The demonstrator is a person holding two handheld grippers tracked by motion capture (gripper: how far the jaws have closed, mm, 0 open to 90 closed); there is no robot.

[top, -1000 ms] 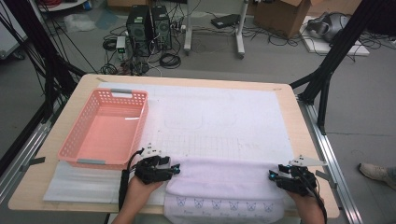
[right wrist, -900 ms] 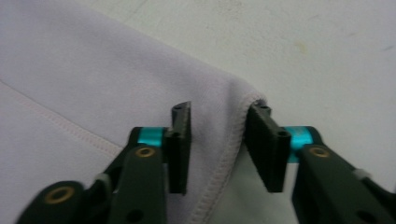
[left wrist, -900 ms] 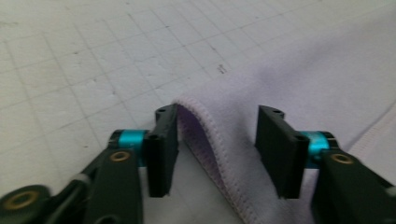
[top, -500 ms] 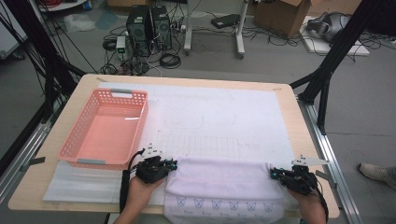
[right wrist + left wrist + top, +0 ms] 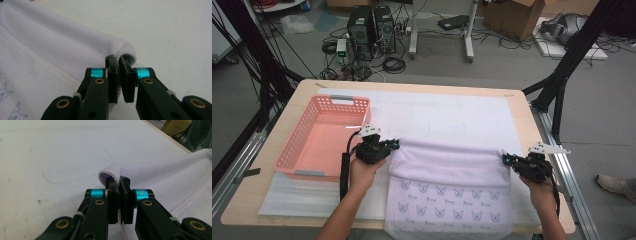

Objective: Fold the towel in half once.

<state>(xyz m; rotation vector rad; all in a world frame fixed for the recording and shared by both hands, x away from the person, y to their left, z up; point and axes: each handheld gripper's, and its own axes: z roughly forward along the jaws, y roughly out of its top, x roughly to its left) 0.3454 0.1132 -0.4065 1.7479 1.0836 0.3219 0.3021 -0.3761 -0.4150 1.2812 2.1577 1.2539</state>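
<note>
Both tools, left (image 5: pixel 393 145) & right (image 5: pixel 507 159), are clamped on folded lilac fleece towel (image 5: pixel 449 162); empty pink plastic basket (image 5: pixel 325 140) is just beside left tool on bench (image 5: pixel 522 107).

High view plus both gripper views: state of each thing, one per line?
Towel: partly folded, far edge doubled back over itself, printed near part flat on the mat.
Left tool: shut on towel corner.
Right tool: shut on towel corner.
Pink basket: upright, empty, on the table left of the towel.
White mat: spread flat under the towel.
</note>
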